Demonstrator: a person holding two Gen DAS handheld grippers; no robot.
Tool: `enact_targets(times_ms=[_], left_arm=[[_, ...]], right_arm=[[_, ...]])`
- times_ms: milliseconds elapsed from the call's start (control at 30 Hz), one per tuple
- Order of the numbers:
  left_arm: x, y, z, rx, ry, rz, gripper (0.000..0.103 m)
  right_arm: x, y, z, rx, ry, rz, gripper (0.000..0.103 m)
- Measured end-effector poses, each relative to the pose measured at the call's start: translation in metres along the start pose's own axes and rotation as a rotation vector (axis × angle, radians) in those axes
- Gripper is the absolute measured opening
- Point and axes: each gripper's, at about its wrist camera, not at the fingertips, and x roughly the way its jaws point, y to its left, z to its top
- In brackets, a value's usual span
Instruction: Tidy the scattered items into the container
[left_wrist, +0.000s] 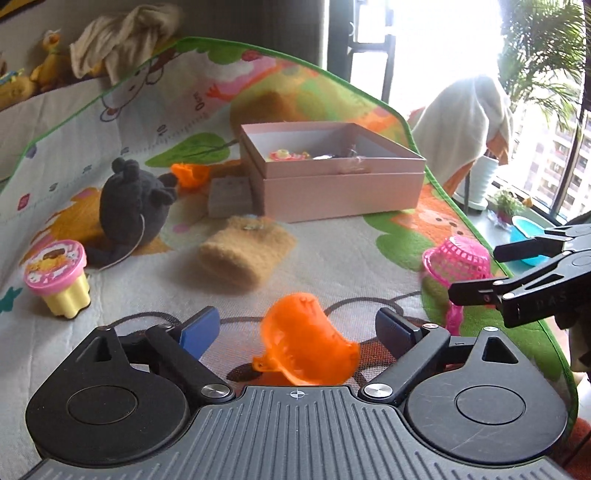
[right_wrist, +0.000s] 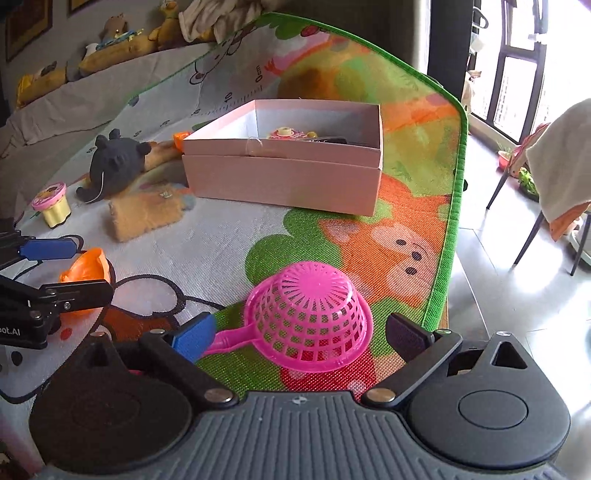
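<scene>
Left gripper (left_wrist: 297, 332) fingers apart around orange toy (left_wrist: 308, 341); right gripper (right_wrist: 303, 334) fingers apart around inverted pink strainer (right_wrist: 308, 314), near mat's (right_wrist: 229, 236) right edge.

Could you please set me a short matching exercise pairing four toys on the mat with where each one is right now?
Things:
1. orange scoop
2. pink strainer
3. black plush
4. yellow cup

Places:
A. near the mat's left side, pink lid on top
B. upside down between the open right tool's fingers
C. left of the pink box, beside the tan pouch
D. between the open left tool's fingers

Pairs: 1-D, 2-B, 3-C, 4-A
</scene>
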Motion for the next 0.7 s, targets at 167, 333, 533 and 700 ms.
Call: enact_targets(times_ms=[167, 333, 533, 700], left_arm=[[0.005, 0.009, -0.010, -0.039, 0.008, 0.006, 0.097], [0.002, 0.010, -0.012, -0.061, -0.013, 0.011, 0.100], [0.001, 0.013, -0.013, -0.090, -0.025, 0.010, 0.101], [0.002, 0.011, -0.014, -0.081, -0.026, 0.018, 0.101]], right_arm=[[0.014, 0.010, 0.013, -0.047, -0.077, 0.106, 0.095], [0.023, 0.036, 0.022, -0.203, -0.111, 0.068, 0.095], [0.001, 0.047, -0.007, -0.431, -0.065, -0.004, 0.101], [-0.011, 0.035, -0.016, -0.560, -0.111, -0.199, 0.103]])
